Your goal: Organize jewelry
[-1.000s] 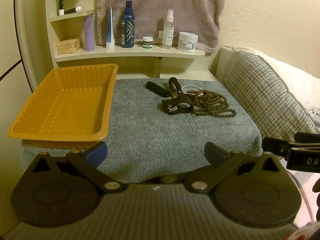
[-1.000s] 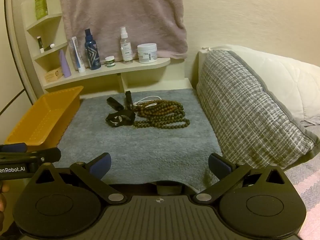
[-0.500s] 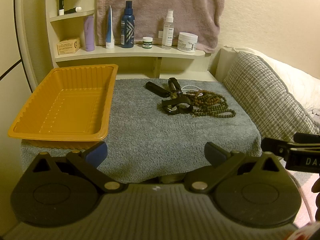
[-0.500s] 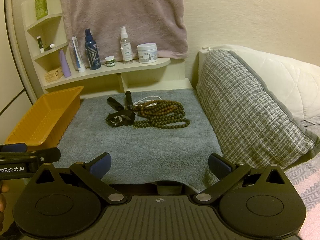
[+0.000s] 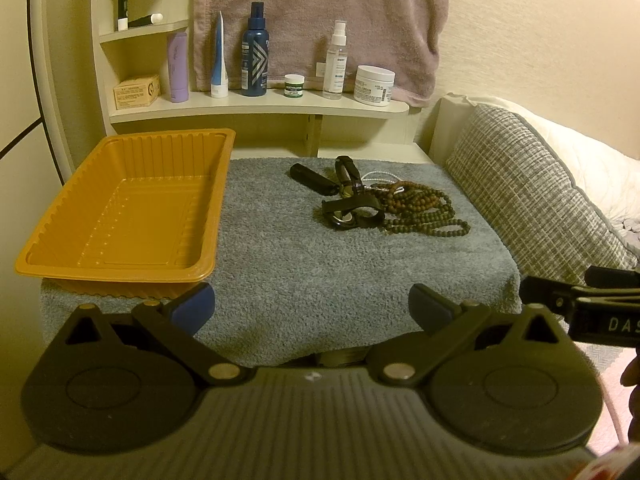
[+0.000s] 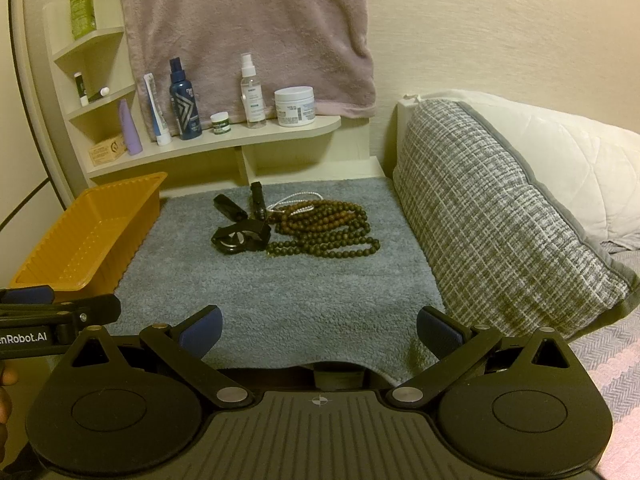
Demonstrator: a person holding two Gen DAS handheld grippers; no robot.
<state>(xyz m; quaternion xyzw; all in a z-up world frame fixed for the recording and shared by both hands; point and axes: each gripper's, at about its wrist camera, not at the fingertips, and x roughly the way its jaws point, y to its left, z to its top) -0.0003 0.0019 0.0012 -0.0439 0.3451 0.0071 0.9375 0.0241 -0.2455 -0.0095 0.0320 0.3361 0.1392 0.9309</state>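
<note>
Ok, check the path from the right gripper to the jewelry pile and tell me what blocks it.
Nothing visible does. Only bare grey towel lies between the open right gripper and the jewelry pile. The orange tray sits off to the left.

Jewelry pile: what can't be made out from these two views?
- Jewelry pile, both views: bead necklaces overlap, so the strand count is unclear.
- White strand, right wrist view: mostly under the brown beads.
- Black straps, left wrist view: tangled, too small to tell how many pieces.
- Bottle labels on the shelf: too small to read.
- Orange tray, right wrist view: near corner hidden by the left gripper.
</note>
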